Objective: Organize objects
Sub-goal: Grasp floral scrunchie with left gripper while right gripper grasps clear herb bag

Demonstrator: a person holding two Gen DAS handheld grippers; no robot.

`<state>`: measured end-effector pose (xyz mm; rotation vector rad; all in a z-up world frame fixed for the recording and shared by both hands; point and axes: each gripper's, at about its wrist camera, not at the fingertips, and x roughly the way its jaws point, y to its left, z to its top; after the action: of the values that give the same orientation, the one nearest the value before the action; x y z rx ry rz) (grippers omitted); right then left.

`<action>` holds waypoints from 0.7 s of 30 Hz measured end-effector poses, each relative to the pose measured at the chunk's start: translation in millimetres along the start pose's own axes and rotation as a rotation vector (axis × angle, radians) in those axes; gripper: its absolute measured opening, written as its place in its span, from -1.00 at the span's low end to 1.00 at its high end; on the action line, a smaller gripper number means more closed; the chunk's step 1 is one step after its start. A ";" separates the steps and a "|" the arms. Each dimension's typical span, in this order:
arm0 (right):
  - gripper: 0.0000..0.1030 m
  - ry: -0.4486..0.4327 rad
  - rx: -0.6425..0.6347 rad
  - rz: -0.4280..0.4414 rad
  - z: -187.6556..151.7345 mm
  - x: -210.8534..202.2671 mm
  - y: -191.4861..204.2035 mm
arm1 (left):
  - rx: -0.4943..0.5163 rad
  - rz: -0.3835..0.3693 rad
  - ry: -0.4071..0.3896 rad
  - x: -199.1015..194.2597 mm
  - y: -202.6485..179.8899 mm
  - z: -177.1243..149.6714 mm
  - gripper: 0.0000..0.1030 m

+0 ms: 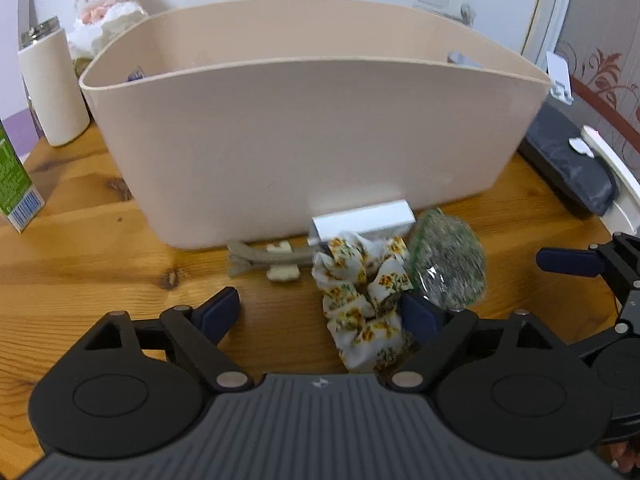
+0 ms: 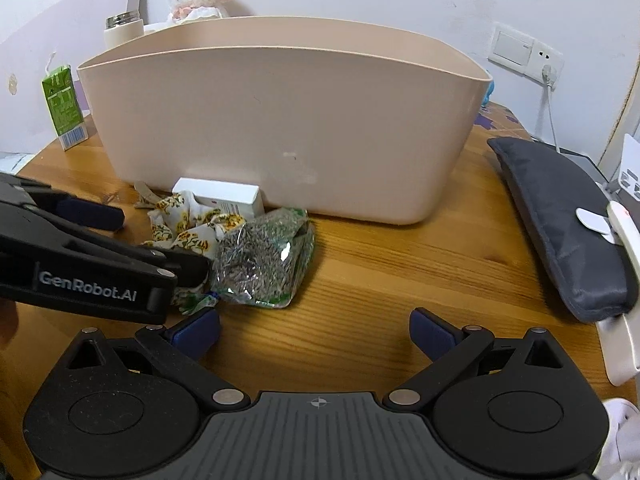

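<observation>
A large beige bin [image 1: 320,128] stands on the wooden table [image 2: 380,264]. Against its front wall lie a small white box [image 1: 364,220], a grey hair clip [image 1: 260,260], a floral scrunchie [image 1: 360,292] and a clear bag of seeds [image 1: 448,260]. My left gripper [image 1: 320,314] is open just above the table, with the scrunchie between its fingers, close against the right pad. The right gripper [image 2: 314,328] is open over bare wood, to the right of the seed bag [image 2: 264,260]. Its left pad sits near the bag's front corner.
A green carton [image 2: 64,108], a white bottle [image 1: 52,92] and a plush lamb [image 1: 108,4] stand at the back left. A dark grey pouch [image 2: 560,224] lies along the table's right edge, with a white device beside it. Some items show inside the bin.
</observation>
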<state>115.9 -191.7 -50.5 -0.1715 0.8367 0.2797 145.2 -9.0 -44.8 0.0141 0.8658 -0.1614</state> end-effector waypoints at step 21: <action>0.88 -0.062 0.014 0.059 13.2 21.1 6.2 | 0.014 -0.006 0.018 -4.0 30.7 4.0 0.09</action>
<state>136.7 -178.6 -57.9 -0.1248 0.7831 0.3333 150.3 21.6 -40.8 0.0260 0.8824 -0.1730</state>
